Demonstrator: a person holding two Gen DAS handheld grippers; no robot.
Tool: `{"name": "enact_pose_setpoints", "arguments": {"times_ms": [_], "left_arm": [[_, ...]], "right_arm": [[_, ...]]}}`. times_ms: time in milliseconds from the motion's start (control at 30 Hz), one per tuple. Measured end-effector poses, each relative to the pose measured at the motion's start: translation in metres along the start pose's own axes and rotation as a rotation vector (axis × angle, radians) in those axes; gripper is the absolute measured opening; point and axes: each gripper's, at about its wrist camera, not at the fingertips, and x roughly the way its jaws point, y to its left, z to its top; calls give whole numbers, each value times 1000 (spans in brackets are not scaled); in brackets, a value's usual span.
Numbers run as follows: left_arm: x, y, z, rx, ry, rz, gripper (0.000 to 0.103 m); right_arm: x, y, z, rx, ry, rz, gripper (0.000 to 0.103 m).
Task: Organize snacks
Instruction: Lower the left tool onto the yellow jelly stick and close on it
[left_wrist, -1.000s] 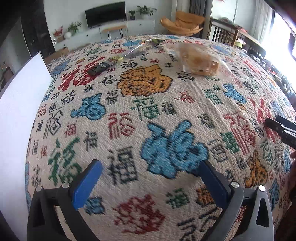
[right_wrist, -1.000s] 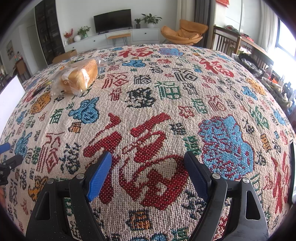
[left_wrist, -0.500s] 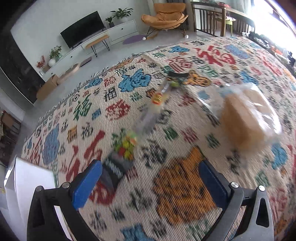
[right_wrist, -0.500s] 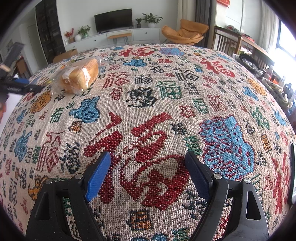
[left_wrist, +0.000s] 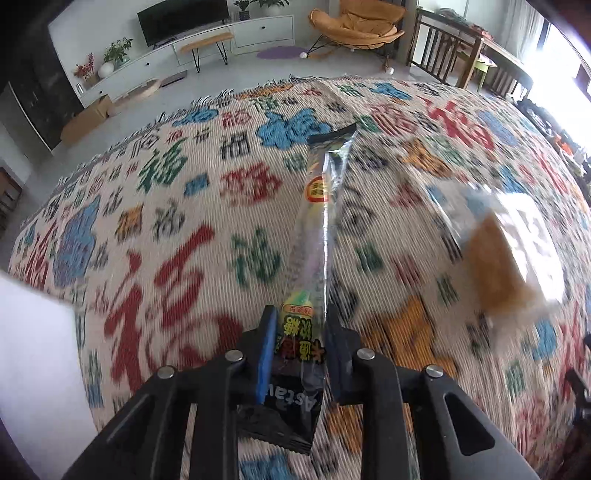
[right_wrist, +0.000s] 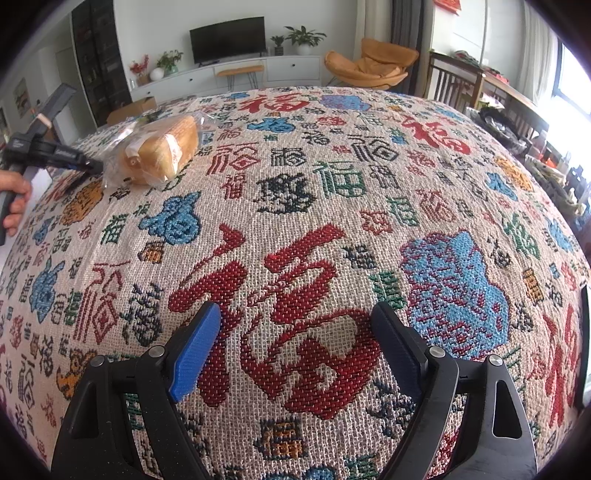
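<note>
Left gripper (left_wrist: 300, 345) jaws have just closed on the long snack packet (left_wrist: 317, 236) (bagged bread (left_wrist: 506, 266) lies right); right gripper (right_wrist: 295, 349) gapes, empty.

Long clear snack stick packet (left_wrist: 314, 258), dark ends, pinched at its near end; bagged bread loaf (right_wrist: 162, 149) lying beside it

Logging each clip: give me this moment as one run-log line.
left tool: just closed on long snack packet | right tool: open, empty, above tablecloth | bagged bread: untouched
</note>
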Motion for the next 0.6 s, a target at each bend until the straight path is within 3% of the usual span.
{"name": "enact_pose_setpoints", "arguments": {"times_ms": [167, 233, 267, 300, 367, 500, 600], "left_arm": [[-52, -17, -97, -172, 55, -96, 24], [-69, -34, -137, -204, 68, -131, 33], [-74, -47, -154, -197, 79, -146, 53], [-75, -53, -163, -184, 87, -153, 81], [-78, -65, -175, -133, 54, -109, 94], [-64, -69, -169, -85, -3, 13, 94], [-56, -61, -162, -132, -61, 62, 100]], "right_arm": [[0, 0, 0, 1, 0, 0, 87], [0, 0, 0, 1, 0, 0, 87], [0, 0, 0, 1, -1, 0, 87], [0, -2, 0, 1, 0, 0, 87], [0, 0, 0, 1, -1, 0, 87], [0, -1, 0, 3, -1, 2, 87], [0, -1, 0, 2, -1, 2, 87]]}}
